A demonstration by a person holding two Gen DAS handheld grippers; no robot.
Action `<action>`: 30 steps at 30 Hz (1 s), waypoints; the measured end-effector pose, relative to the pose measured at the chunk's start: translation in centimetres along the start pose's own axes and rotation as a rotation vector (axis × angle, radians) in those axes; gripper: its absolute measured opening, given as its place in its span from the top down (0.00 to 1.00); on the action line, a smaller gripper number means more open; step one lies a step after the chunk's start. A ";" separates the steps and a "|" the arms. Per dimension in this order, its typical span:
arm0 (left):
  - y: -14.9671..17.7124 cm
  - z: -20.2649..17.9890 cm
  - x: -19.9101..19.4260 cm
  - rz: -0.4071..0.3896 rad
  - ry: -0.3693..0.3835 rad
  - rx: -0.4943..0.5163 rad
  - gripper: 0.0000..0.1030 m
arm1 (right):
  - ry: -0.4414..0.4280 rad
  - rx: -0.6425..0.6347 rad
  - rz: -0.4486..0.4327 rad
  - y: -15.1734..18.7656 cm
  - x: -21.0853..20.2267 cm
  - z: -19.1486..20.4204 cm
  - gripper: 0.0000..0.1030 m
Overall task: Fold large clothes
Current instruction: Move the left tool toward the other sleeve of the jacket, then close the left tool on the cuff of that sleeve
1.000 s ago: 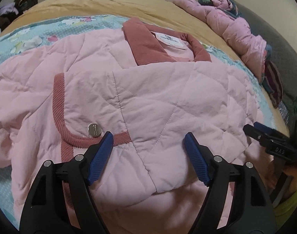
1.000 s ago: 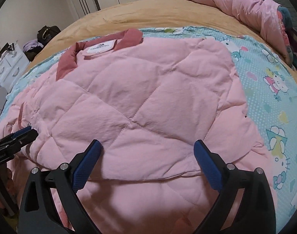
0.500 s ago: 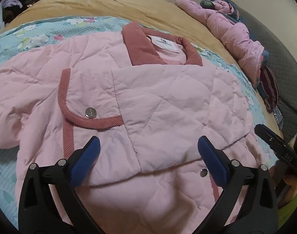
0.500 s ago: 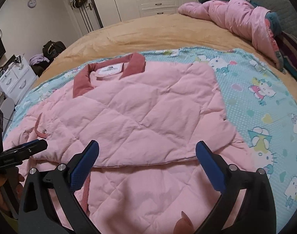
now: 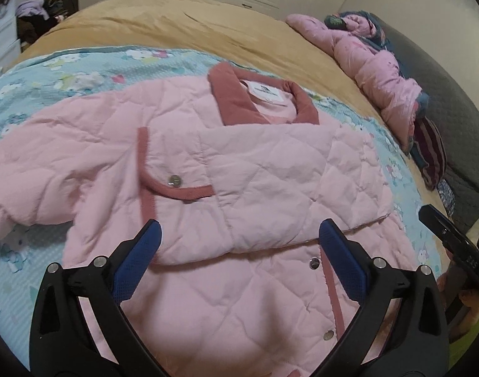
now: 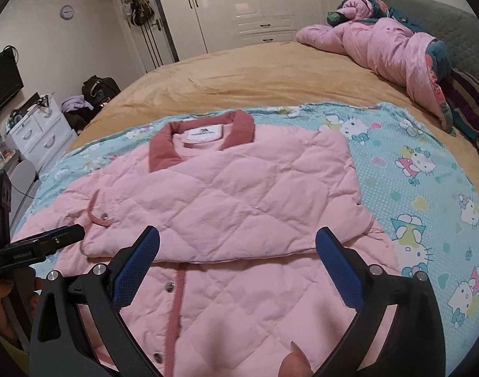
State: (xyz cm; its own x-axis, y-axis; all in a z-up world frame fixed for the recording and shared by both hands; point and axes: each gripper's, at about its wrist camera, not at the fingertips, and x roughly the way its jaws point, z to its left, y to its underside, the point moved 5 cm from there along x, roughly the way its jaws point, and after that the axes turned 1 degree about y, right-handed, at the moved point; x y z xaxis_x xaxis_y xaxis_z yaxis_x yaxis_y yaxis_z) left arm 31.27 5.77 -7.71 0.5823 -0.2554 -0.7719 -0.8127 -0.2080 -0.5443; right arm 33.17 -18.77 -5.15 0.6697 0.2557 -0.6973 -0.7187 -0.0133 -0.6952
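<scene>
Left wrist view: the left tool (image 5: 237, 248) hangs above the jacket (image 5: 208, 163) with its blue pads spread wide and nothing between them; the jacket lies on a teal sheet (image 5: 51, 72) over the bed (image 5: 208, 25), collar (image 5: 236, 100) at the far end; one front panel is folded across the chest, its edge running just ahead of the pads; a snap (image 5: 174, 179) sits on the pocket flap to the left; the right tool (image 5: 449, 235) shows as a dark tip at the right edge, clear of the cloth.

Right wrist view: the right tool (image 6: 237, 246) is also spread wide and empty, over the jacket's (image 6: 239, 194) lower front; the folded panel ends just beyond the pads; snaps line the dark pink placket (image 6: 176, 298) below; the left tool's (image 6: 51, 242) tip reaches in from the left, near the pocket flap; a pink quilt (image 6: 380, 44) is heaped at the bed's (image 6: 270, 72) far right corner.
</scene>
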 end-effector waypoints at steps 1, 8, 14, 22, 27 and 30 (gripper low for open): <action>0.0 0.5 -0.5 -0.009 -0.006 -0.012 0.09 | -0.006 -0.005 -0.003 0.0 -0.2 0.4 0.04; 0.0 4.1 -3.6 -0.064 -0.090 -0.055 0.09 | -0.044 -0.058 -0.025 -0.6 -0.9 5.0 0.04; 0.3 7.8 -5.9 -0.103 -0.095 -0.133 0.09 | -0.080 -0.105 -0.029 -1.0 -0.6 9.6 0.04; 1.4 13.4 -8.5 -0.143 -0.134 -0.240 0.09 | -0.138 -0.179 -0.027 -1.3 0.3 16.2 0.04; 2.1 17.1 -9.7 -0.165 -0.156 -0.309 0.09 | -0.165 -0.213 -0.016 -1.2 1.1 19.6 0.04; 2.7 19.2 -10.3 -0.177 -0.165 -0.358 0.09 | -0.184 -0.233 -0.003 -1.0 1.7 21.8 0.04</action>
State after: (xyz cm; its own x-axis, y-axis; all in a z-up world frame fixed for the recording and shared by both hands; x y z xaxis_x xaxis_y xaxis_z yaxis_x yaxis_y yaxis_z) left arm 22.65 26.00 -7.53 0.6771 -0.0384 -0.7349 -0.6250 -0.5570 -0.5469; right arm 30.91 2.71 -1.85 0.6114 0.4266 -0.6665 -0.6404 -0.2280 -0.7334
